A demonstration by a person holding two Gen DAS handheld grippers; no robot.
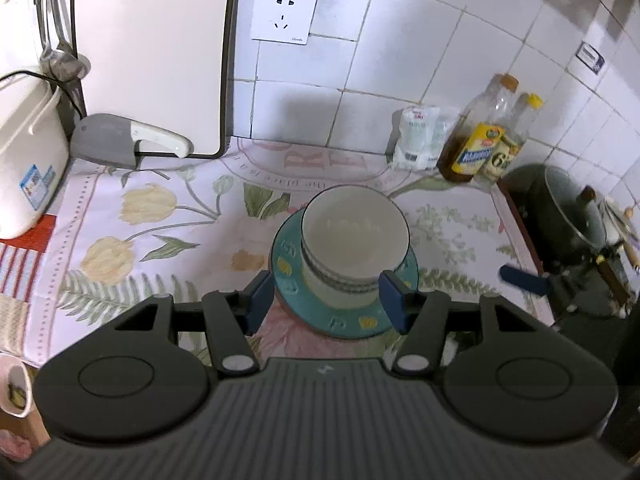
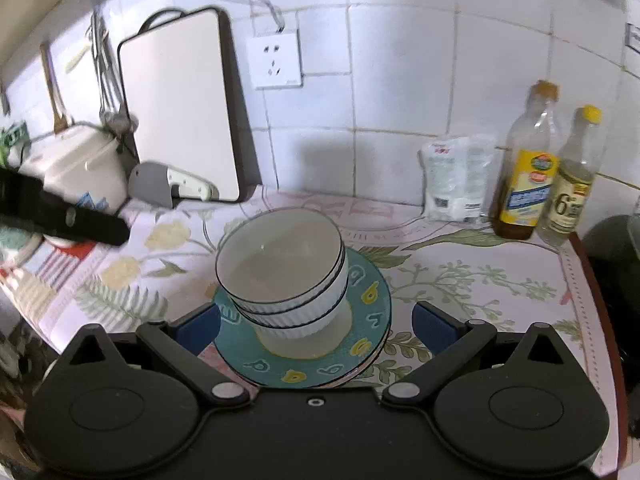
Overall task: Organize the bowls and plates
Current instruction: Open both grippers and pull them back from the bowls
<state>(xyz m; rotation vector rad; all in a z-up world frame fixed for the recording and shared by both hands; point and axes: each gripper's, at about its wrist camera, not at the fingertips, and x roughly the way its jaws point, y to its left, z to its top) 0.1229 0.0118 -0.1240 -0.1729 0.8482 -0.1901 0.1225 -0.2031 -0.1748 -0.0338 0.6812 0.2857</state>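
White bowls (image 2: 280, 276) sit nested on the teal plate (image 2: 372, 312), saving space; above the plate, left gripper (image 1: 326, 300) and right gripper (image 2: 316, 332) gape empty.

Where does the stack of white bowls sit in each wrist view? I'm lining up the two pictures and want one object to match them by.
Left wrist view: the stack of white bowls sits just right of centre, on the teal plate.
Right wrist view: the bowls sit left of centre, on the same plate.
Shared landmark: the wall socket on the tiles behind.
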